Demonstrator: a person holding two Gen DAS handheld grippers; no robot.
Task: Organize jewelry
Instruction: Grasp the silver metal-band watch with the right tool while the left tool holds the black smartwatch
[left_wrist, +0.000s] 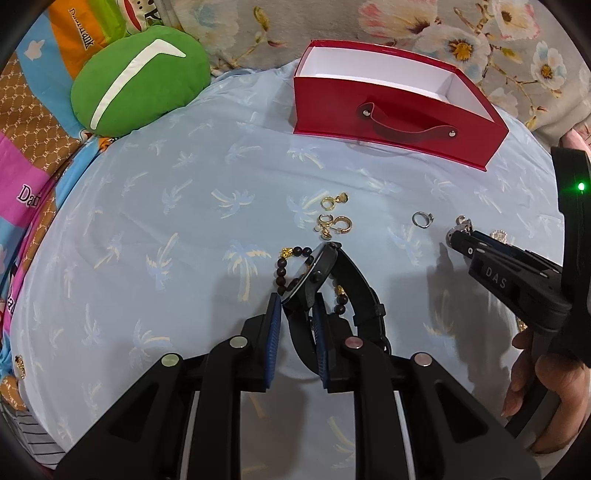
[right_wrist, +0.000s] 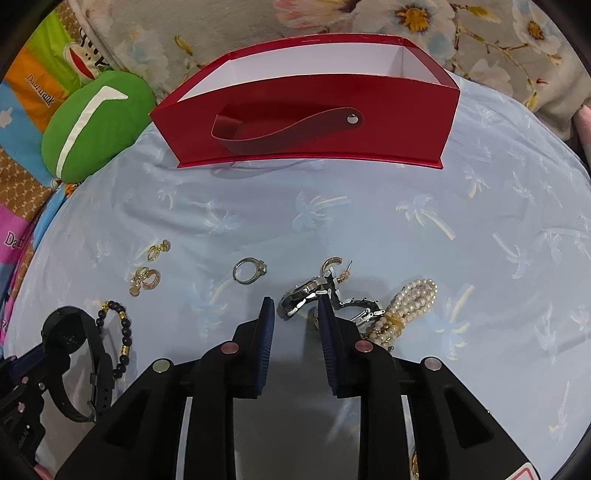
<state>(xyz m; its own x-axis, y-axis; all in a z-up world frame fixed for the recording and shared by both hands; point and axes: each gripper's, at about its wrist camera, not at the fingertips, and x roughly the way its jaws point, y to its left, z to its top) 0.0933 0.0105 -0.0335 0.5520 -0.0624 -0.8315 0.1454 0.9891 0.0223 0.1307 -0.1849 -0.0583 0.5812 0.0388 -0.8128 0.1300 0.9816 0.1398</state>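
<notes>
Black watch (left_wrist: 325, 273) sits clamped in your left gripper (left_wrist: 298, 306); your right gripper (right_wrist: 295, 306) is spread around the silver watch (right_wrist: 306, 293).

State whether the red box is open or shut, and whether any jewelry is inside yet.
Open: the red box has no lid and white inner walls show. Its floor is hidden, so contents cannot be told.

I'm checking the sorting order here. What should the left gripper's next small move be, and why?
Probably lift the black watch and carry it toward the red box. The left gripper has its pads closed on the watch, which stands tilted over the bead bracelet, and the box is open.
</notes>
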